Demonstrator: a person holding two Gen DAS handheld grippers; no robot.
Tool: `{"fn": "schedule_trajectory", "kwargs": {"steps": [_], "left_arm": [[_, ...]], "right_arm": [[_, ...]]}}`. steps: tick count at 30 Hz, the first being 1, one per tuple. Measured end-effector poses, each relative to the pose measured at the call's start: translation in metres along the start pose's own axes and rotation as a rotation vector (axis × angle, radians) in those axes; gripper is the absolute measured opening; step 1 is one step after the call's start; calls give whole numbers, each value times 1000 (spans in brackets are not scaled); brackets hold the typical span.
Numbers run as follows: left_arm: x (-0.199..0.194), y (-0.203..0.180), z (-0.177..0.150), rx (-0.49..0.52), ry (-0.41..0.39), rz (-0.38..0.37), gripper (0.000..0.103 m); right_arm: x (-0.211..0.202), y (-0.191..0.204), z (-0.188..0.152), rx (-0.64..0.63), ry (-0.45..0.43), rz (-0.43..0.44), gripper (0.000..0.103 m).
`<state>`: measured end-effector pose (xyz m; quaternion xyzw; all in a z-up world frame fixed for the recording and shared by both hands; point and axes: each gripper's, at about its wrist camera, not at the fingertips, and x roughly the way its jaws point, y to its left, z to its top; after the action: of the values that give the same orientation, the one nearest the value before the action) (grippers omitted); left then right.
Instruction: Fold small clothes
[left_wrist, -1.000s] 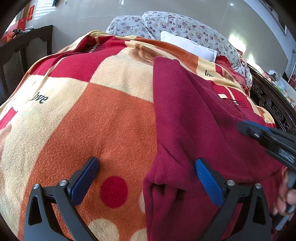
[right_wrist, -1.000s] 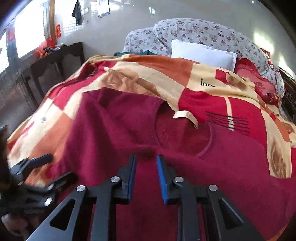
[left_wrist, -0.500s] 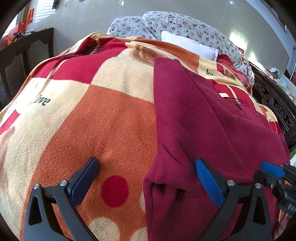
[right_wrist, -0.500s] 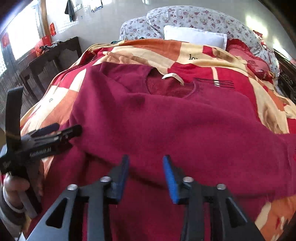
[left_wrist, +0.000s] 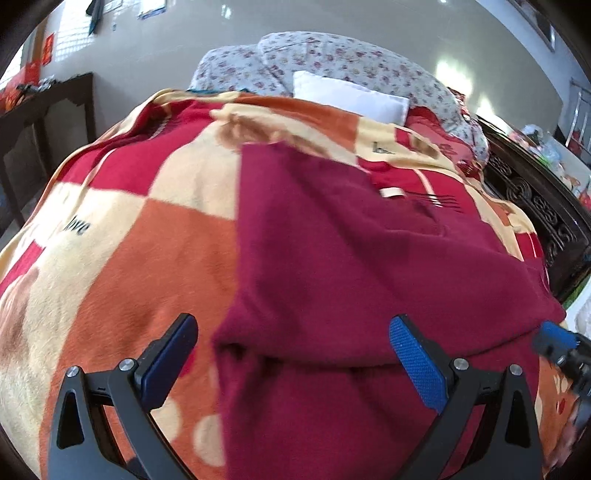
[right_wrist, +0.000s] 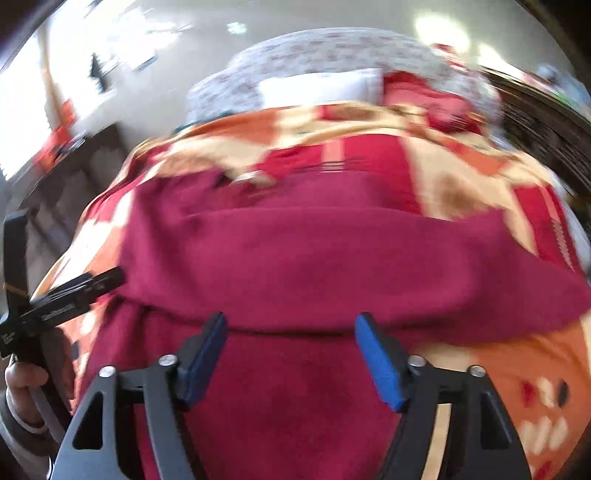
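On the patterned blanket (left_wrist: 155, 258) lay one maroon garment (left_wrist: 351, 266), spread lengthwise with its neck label (left_wrist: 392, 192) toward the white pillow (left_wrist: 351, 98) and its near part hanging toward the cameras. One layer had been laid across the garment, leaving a rounded fold edge (right_wrist: 295, 325) running crosswise just beyond both sets of fingers.

The left gripper (left_wrist: 293, 363) stood with its jaws wide apart and nothing between them, straddling the garment's left border, one finger over the blanket and the other over the cloth. The right gripper (right_wrist: 291, 356) was likewise spread and empty, poised over the garment near the fold edge; its view was smeared by motion, so fine detail there could not be read.

By my judgement the first fold was down and both tools were free, so the step in hand was lining up for the next fold. That next move would call for each gripper to close on a border of the doubled cloth, pinching both layers together, and for the two to lift evenly so the fleece did not slip or bunch.

Counted: one garment, one blanket, one white pillow, two floral cushions (left_wrist: 332, 62) behind the pillow, two grippers.
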<state>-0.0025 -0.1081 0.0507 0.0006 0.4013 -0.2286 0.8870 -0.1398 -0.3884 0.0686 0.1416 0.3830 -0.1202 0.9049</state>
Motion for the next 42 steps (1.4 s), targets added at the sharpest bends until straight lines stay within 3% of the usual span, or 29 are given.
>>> {"fn": "schedule_trajectory", "kwargs": {"steps": [5,7,10,17,19,23,25,29,31,35,39,42], "left_arm": [[13,-27,4,37,7,-26,103],[22,-33,3,49,23,-18,103],[33,-36,-1,54,44,1,103],[43,-42,-9,100,54,52,103],[43,-42,-10,105,54,54,103],[39,-38,-8,98,62,25,103],[29,-32,-4,79,57,-7,103],[-3,-10,6,49,-15,-12,103],[-11,1,11,51,-21,8,103],[-24,28,18,5,-41,21,103],[-34,58,23,-101,-56,-4,103],[-36,72,22,-144,-59,-12,103]], "right_arm": [[-20,-133,-5,355,-25,-27,80],[-30,-189,-10,510,-62,-77,80],[-37,-250,-14,631,-100,-161,80],[5,-325,-21,819,-116,-117,79],[12,-330,-20,828,-184,-134,63],[12,-339,-11,801,-222,-126,7],[-9,-338,-7,788,-279,-70,7],[-77,-291,21,614,-391,33,7],[-111,-243,44,467,-425,74,7],[-138,-128,81,194,-434,195,7],[-109,-15,93,4,-360,381,7],[-42,76,82,-138,-205,462,7]]}}
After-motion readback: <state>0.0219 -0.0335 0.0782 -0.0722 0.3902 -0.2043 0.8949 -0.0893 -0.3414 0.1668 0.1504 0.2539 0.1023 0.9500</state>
